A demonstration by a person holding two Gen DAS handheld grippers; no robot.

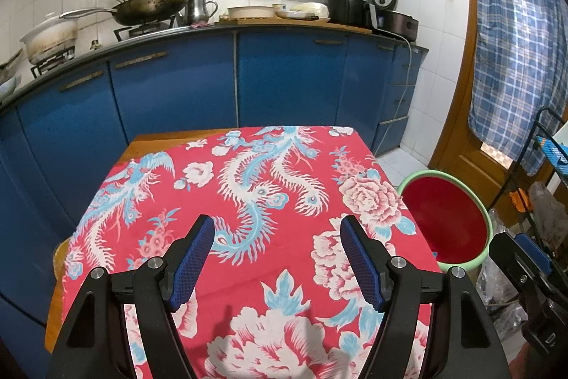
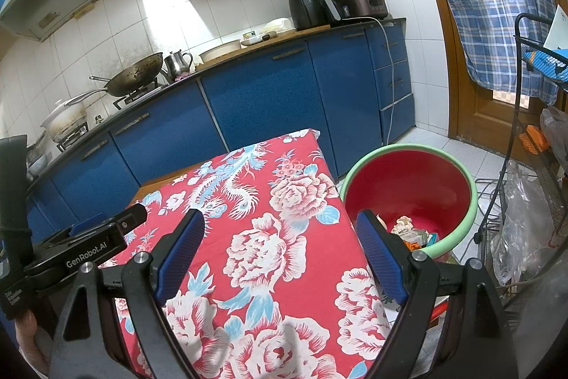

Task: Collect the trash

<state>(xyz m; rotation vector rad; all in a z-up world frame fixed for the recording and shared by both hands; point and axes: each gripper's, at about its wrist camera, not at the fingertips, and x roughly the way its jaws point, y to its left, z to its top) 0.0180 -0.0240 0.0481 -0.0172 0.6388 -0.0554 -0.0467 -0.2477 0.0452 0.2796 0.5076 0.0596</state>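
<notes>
A red bin with a green rim [image 2: 458,173] stands on the floor right of the table; it also shows in the left wrist view [image 1: 486,222]. Crumpled paper and wrappers [image 2: 411,231] lie at its bottom. The table carries a red floral cloth [image 1: 255,201] with no loose item on it. My left gripper [image 1: 278,222] is open and empty above the cloth. My right gripper [image 2: 280,217] is open and empty above the table's right edge, its right finger over the bin. The left gripper's body [image 2: 88,247] shows at the left of the right wrist view.
Blue kitchen cabinets [image 1: 284,77] run behind the table, with a wok [image 1: 152,6], kettle and appliances on the counter. A wire rack with plastic bags [image 2: 525,229] stands right of the bin. A door with a checked curtain [image 2: 490,6] is at the far right.
</notes>
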